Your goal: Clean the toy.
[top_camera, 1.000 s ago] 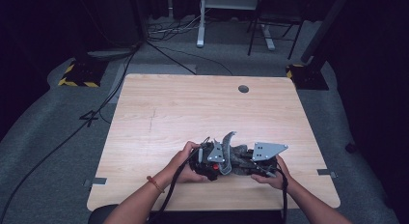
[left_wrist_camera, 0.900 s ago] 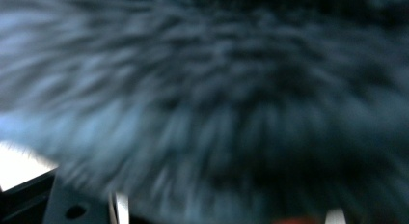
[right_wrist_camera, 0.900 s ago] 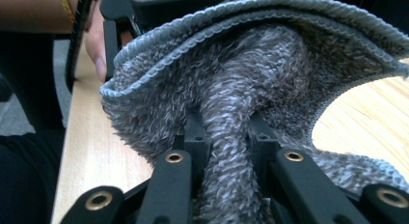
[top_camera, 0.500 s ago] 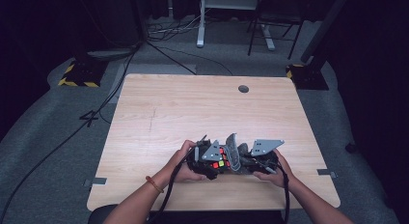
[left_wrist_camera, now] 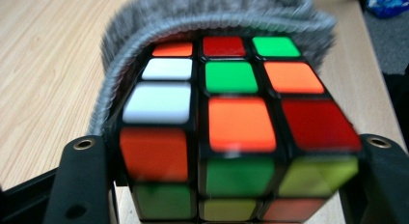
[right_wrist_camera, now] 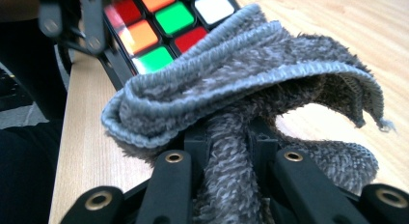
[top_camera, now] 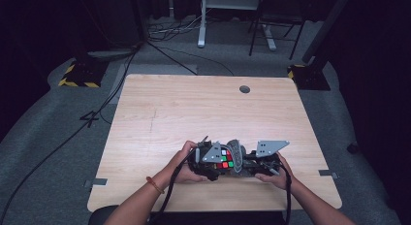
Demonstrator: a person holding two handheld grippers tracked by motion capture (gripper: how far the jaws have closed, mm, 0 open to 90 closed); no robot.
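**One cube, one cloth, two grippers, all bunched at the near edge**

So there's one Rubik's cube (top_camera: 224, 158) and one grey terry cloth (top_camera: 236, 154), both held just above the wooden table (top_camera: 194, 108) near the person's edge. The left gripper (left_wrist_camera: 231, 185) has its jaws clamped on the cube's two sides; the stickers facing the camera are a mix of orange, red, green and white. The right gripper (right_wrist_camera: 226, 151) has its jaws pinched tight on a bunched part of the cloth, and the rest of the cloth drapes against the cube's far side. Two hands, left hand (top_camera: 186, 164) and right hand (top_camera: 277, 172), one gripper each, close together.
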